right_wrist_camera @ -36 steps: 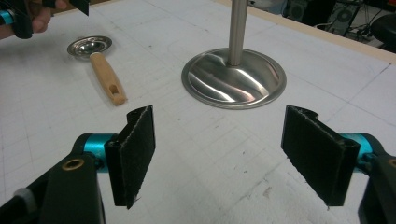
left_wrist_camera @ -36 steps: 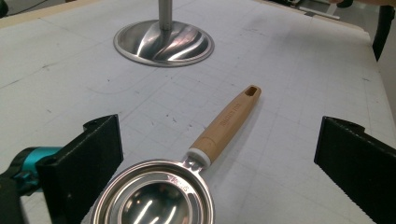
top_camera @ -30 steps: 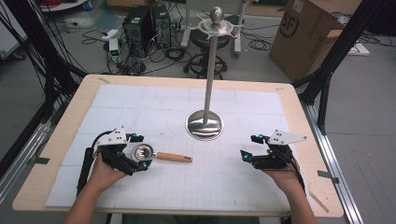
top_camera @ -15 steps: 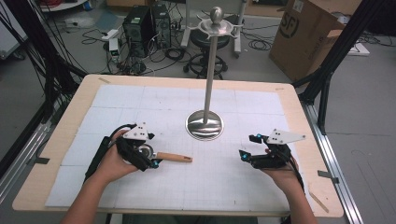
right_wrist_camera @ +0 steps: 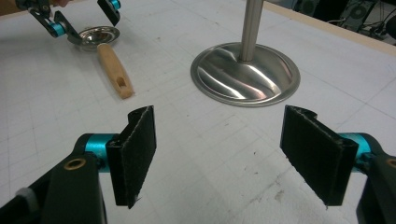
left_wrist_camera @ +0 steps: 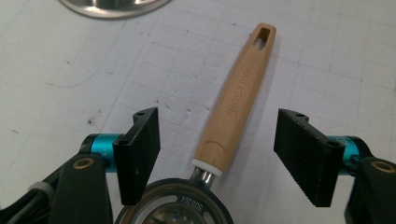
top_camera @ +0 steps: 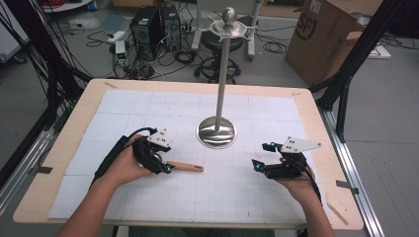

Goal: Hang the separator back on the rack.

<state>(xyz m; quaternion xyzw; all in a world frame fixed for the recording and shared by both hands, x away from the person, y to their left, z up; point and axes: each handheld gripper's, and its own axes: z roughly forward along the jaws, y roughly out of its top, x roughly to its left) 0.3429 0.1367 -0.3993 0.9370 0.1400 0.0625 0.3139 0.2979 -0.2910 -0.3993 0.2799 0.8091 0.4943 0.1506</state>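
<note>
The landmark is the steel stand, a round polished base with a thin pole rising from it, set near the middle of the white gridded mat that covers most of the wooden table. On the person's side of the stand the mat is open and flat; the bare wood rim of the table runs round it on all sides, and a black frame post stands off the table's far right corner.

The small strainer, with a steel bowl and a pale wooden handle, lies flat on the mat, nearer the person than the stand and to its left. The handle points toward the space in front of the stand's base, with its slotted end well short of it.

The left gripper sits over the bowl end. In the left gripper view, the left gripper has its jaws on either side of the handle near the bowl; they have just been closing but stand apart from the wood, clear on both sides.

The right gripper hovers to the stand's right and nearer the person. In its own view, the right gripper has its jaws wide with nothing between them, only bare mat ahead up to the stand's base. Between the two grippers the mat is free.
</note>
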